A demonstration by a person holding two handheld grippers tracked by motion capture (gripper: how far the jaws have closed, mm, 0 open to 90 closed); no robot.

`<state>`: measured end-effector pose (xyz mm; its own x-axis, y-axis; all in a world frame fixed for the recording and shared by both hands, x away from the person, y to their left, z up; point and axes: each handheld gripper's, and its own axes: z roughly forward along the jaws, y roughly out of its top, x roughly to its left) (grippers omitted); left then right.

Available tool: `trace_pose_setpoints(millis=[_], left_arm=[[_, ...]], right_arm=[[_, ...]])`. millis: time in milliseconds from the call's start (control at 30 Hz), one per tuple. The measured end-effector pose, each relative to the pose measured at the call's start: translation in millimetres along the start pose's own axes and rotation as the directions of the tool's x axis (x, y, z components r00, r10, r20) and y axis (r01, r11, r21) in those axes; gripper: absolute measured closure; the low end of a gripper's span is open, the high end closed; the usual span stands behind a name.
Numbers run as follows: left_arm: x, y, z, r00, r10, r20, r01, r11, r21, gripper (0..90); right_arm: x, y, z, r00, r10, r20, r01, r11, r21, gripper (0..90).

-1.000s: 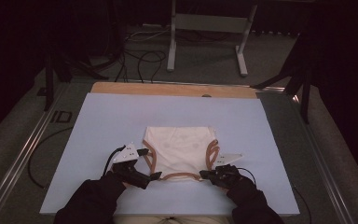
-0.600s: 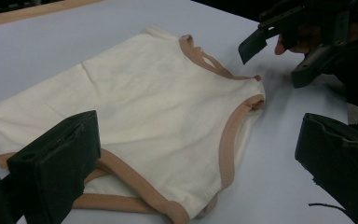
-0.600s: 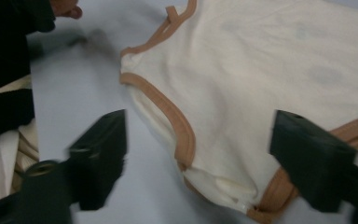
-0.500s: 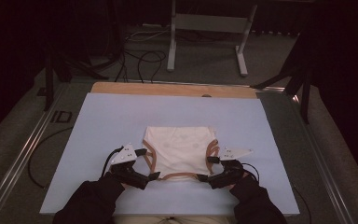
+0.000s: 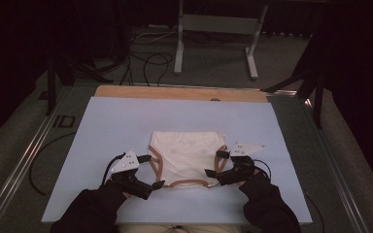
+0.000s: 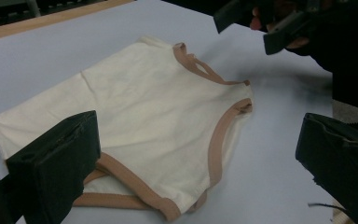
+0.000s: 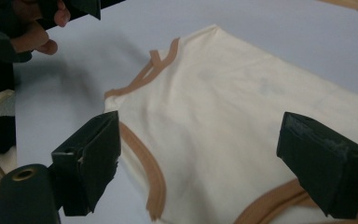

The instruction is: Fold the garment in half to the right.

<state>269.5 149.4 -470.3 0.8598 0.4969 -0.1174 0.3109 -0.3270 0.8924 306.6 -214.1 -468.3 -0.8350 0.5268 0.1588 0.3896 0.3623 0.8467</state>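
A cream sleeveless garment (image 5: 187,155) with tan trim lies flat on the pale blue mat (image 5: 116,121). My left gripper (image 5: 151,171) hovers at its lower left corner, jaws open wide over the trimmed edge (image 6: 135,186), with nothing pinched. My right gripper (image 5: 214,163) is raised just above the garment's right armhole; its jaws have just been opening and stand wide, with the cloth (image 7: 242,121) lying loose beneath them. In the left gripper view the right gripper (image 6: 261,23) shows at the top right. The left gripper (image 7: 74,7) appears at the top left of the right gripper view.
A wooden board edge (image 5: 175,92) borders the mat's far side. Beyond it stand a metal frame (image 5: 213,24) and floor cables (image 5: 150,60). A metal rail (image 5: 24,160) runs along the table's left side.
My right gripper has let go of the garment's right edge, opened its jaws and risen slightly. The left gripper has stayed put.
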Motion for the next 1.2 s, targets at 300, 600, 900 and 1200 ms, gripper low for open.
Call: trace_pose_setpoints(millis=[300, 600, 900, 1200], left_arm=[[-0.5, 1.2, -9.0, 0.9999, -0.007, 0.012, 0.007, 0.9995, 0.030, 0.9], [-3.6, 4.3, -14.6, 0.9984, 0.033, 0.047, -0.034, 0.9992, 0.021, 1.3], [-1.4, 4.9, -12.7, 0.9963, 0.060, 0.061, -0.062, 0.9976, 0.032, 1.3], [0.9, 4.8, -6.4, 0.9944, 0.077, 0.072, -0.083, 0.9929, 0.085, 1.6]], right_arm=[[-6.4, 29.9, 8.7, 0.9998, -0.021, 0.004, 0.021, 1.000, 0.003, 14.1], [-12.6, 50.1, 26.6, 0.9993, -0.023, -0.030, 0.023, 1.000, 0.009, 14.1], [-10.9, 69.2, 50.4, 0.9978, -0.040, -0.053, 0.042, 0.999, 0.021, 14.1], [-7.8, 87.5, 75.3, 0.9947, -0.066, -0.079, 0.070, 0.996, 0.050, 14.0]])
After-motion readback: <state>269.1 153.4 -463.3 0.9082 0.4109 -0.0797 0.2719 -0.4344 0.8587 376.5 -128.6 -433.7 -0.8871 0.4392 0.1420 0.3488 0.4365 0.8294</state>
